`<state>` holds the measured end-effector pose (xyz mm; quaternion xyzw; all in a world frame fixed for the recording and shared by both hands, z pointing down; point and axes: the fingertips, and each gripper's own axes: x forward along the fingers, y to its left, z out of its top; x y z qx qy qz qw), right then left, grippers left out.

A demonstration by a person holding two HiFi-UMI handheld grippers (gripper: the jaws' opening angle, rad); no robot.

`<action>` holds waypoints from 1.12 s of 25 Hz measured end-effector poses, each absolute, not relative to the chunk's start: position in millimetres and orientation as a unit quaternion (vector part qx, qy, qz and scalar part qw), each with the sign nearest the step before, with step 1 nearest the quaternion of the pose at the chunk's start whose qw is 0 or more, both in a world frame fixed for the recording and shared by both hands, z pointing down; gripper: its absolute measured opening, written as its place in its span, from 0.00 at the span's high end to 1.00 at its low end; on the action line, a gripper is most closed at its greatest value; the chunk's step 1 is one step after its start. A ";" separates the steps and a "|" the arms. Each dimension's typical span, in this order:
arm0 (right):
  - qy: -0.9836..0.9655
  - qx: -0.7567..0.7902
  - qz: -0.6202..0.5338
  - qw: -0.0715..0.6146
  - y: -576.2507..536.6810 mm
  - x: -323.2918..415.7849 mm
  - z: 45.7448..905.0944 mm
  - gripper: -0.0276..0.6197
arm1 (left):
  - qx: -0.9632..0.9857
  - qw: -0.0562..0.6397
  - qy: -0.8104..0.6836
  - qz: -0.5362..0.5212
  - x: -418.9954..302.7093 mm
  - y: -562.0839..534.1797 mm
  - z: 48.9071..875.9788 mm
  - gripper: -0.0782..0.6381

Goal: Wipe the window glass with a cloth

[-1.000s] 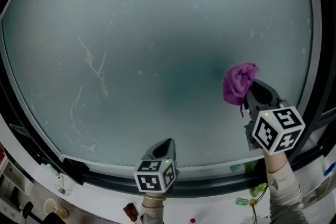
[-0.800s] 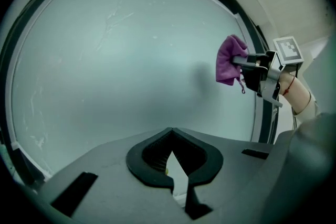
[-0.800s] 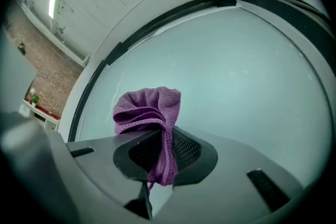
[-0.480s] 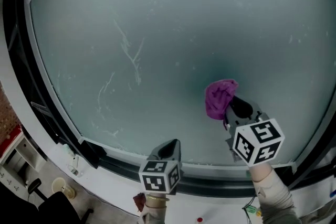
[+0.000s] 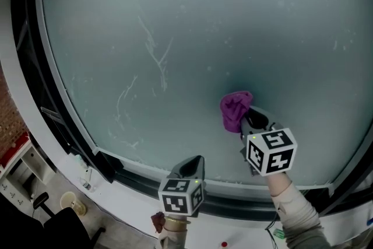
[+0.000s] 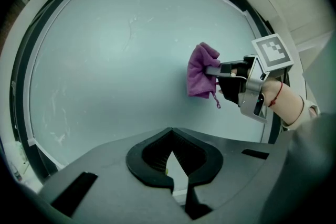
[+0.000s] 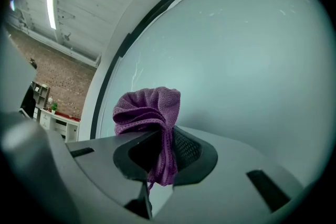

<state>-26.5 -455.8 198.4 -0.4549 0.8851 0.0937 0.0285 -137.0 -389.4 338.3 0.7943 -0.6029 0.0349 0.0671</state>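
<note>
Purple knitted cloth (image 7: 149, 107) is clamped between the jaws of the right gripper (image 7: 160, 152). It bunches into a ball ahead of the fingertips and sits against the frosted pale-green window glass (image 5: 233, 26). A loose tail of fabric hangs below the jaws.

Clearance: above this gripper and to both its sides the pane runs unobstructed. The dark curved window frame (image 5: 134, 181) lies just below it and well off to its left.

The left gripper (image 6: 173, 157) hovers lower and to the left of the right gripper, near the bottom frame edge. Its jaws are drawn almost together with nothing between them.

Surface: thin white streaks (image 5: 154, 52) mark the glass up and left of the cloth, and fine white specks are scattered across the pane.

Room: a white ledge (image 5: 134, 207) runs below the frame. A red brick wall (image 7: 63, 84) and a long ceiling light (image 7: 51, 5) appear far left of the right gripper.
</note>
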 end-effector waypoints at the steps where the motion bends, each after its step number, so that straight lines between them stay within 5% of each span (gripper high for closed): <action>1: 0.884 -0.457 0.093 0.026 -458.3 -26.4 199.7 0.88 | 0.795 0.067 -0.602 0.035 -136.6 -389.8 338.7 0.88; 28: 0.821 -0.562 0.101 0.003 -458.2 95.8 201.3 0.88 | 0.855 0.059 -0.514 0.038 -51.2 -412.5 334.8 0.88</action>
